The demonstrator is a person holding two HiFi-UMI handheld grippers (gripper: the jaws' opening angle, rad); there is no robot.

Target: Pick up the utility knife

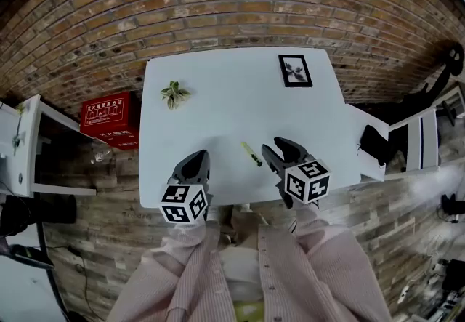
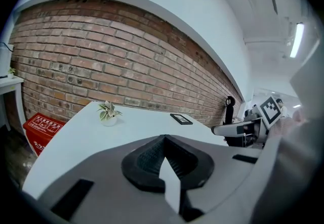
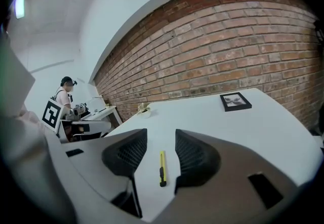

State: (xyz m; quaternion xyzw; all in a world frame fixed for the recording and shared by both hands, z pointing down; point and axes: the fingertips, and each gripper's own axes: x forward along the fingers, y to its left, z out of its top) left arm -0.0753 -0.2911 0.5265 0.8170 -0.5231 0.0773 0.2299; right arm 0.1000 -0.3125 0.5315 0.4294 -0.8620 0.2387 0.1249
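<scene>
Two tongs, head view: left tongs (image 1: 195,162) and right tongs (image 1: 278,150) over the white counter's (image 1: 218,81) near edge; yellow utility knife (image 1: 251,154) lying flat between them, nearer the right. Left gripper view: jaws together, nothing held. Right gripper view: jaws apart, knife seen through the gap, on the counter, touching neither jaw.

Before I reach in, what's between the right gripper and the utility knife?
Only bare white table, as the head view shows, separates the open right gripper from the utility knife.
</scene>
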